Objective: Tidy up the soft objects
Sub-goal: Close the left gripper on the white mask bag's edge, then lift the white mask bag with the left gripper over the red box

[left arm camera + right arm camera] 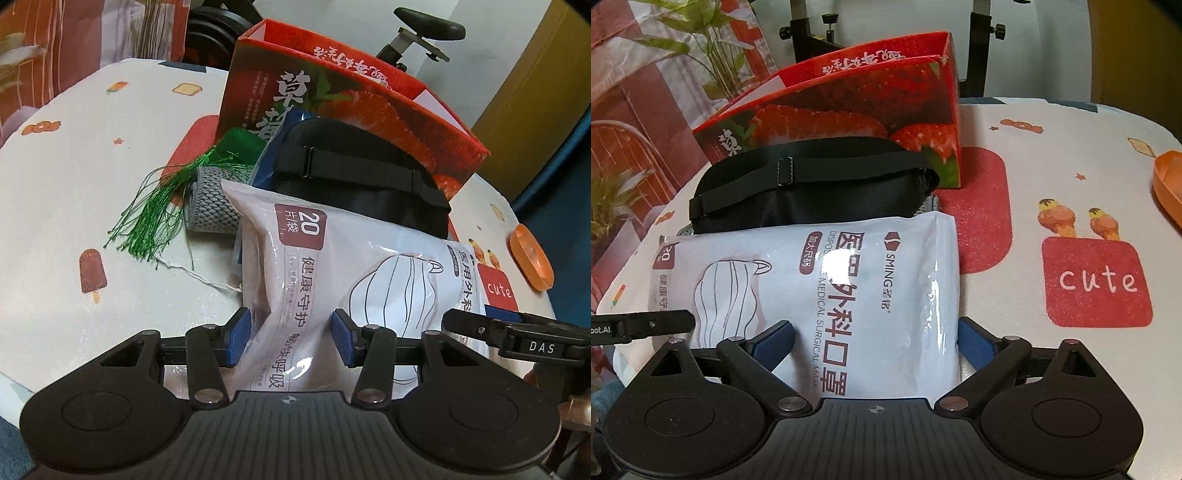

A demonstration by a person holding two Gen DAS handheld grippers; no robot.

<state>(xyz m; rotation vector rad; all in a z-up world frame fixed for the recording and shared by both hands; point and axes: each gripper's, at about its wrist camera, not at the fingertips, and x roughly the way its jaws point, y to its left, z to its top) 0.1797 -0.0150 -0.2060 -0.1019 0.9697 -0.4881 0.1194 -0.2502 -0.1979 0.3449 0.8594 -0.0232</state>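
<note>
A white surgical-mask packet lies on the table in front of a red strawberry box. My left gripper is shut on the packet's left end, its blue pads pinching it. My right gripper straddles the packet's right end, with its blue pads at both sides; the packet looks uncrushed there. A black eye mask rests behind the packet. A green tassel and a grey knit piece lie left of it.
An orange object sits at the table's right edge. The tablecloth has cartoon prints. A black stand rises behind the box. The other gripper's finger shows at each view's edge.
</note>
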